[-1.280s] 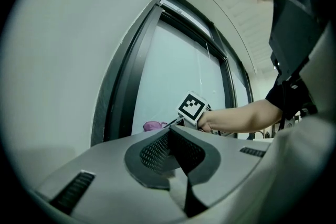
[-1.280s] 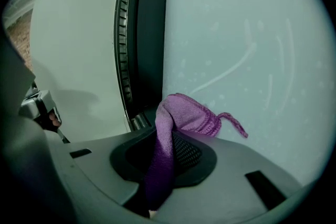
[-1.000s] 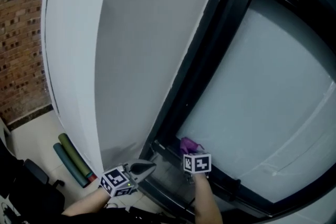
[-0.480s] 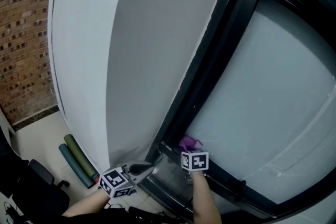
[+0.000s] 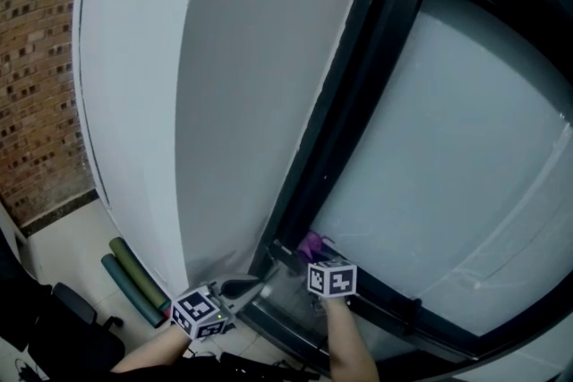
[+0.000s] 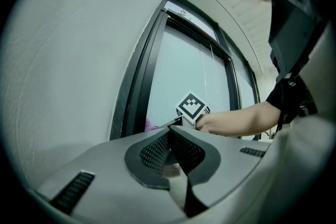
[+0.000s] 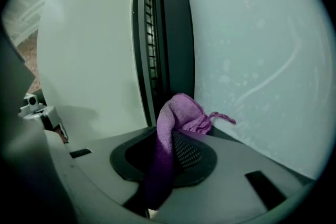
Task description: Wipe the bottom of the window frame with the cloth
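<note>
Our right gripper (image 7: 171, 148) has its jaws clamped on the cloth (image 7: 178, 114). The cloth is purple and nubby, bunched into a rounded hump above the jaws. A darker strip of it trails down between them, and a thin thread sticks out toward 3 o'clock. In the head view the cloth sits near 6 o'clock, at the bottom corner of the dark frame (image 5: 340, 121), where the frame meets the frosted glass (image 5: 448, 148). We cannot tell whether it touches the frame. Our left gripper (image 5: 260, 289) hangs at 7 o'clock, just beside the right one and near the grey wall (image 5: 242, 103). Its jaws are pressed together with nothing between them.
</note>
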Demonstrator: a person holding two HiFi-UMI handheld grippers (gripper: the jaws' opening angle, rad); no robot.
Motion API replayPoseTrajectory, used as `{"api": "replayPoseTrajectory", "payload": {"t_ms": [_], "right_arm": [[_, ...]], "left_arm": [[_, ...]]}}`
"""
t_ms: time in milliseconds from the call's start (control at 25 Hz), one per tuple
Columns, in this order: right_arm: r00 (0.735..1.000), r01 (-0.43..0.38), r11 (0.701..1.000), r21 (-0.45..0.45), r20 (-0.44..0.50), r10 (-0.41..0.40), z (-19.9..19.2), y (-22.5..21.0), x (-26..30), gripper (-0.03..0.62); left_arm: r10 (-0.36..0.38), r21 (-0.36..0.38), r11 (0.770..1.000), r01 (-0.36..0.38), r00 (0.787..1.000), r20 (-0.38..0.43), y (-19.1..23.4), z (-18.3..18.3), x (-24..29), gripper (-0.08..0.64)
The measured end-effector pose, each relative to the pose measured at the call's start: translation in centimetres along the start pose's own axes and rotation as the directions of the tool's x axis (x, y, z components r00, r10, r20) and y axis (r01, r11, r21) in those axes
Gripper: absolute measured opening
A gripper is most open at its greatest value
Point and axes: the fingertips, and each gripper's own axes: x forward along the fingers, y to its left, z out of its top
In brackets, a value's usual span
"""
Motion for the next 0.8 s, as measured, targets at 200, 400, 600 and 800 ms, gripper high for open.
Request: {"api": "replayPoseTrajectory", "payload": {"t_ms": [200, 400, 600, 800], "right_arm": [[0.960, -0.120, 0.988, 0.095, 0.263, 0.092, 0.4, 2.4, -5.0, 0.077], [0.889, -0.103, 0.990, 0.095, 0.455, 0.049, -1.2, 2.2, -11.2, 0.075], [0.836, 0.011, 0.999, 0.053, 0.547, -0.038, -4.4, 1.9, -15.7, 0.075], [0.802, 0.075, 0.991, 0.115, 0.584, -0.128, -5.8, 0.0, -18.6, 0.069]], "left_arm": [[0.076, 0.015, 0.997, -0.078, 0.990, 0.118, 1.7, 1.1, -0.6, 0.002], [0.116, -0.058, 0.992, -0.108, 0.979, 0.166, 2.3, 2.4, -1.0, 0.002], [0.075, -0.027, 0.997, -0.072, 0.988, 0.135, 0.8, 1.5, -0.2, 0.002], [0.108, -0.011, 0.994, -0.108, 0.984, 0.140, 0.7, 1.7, 0.5, 0.002]]}}
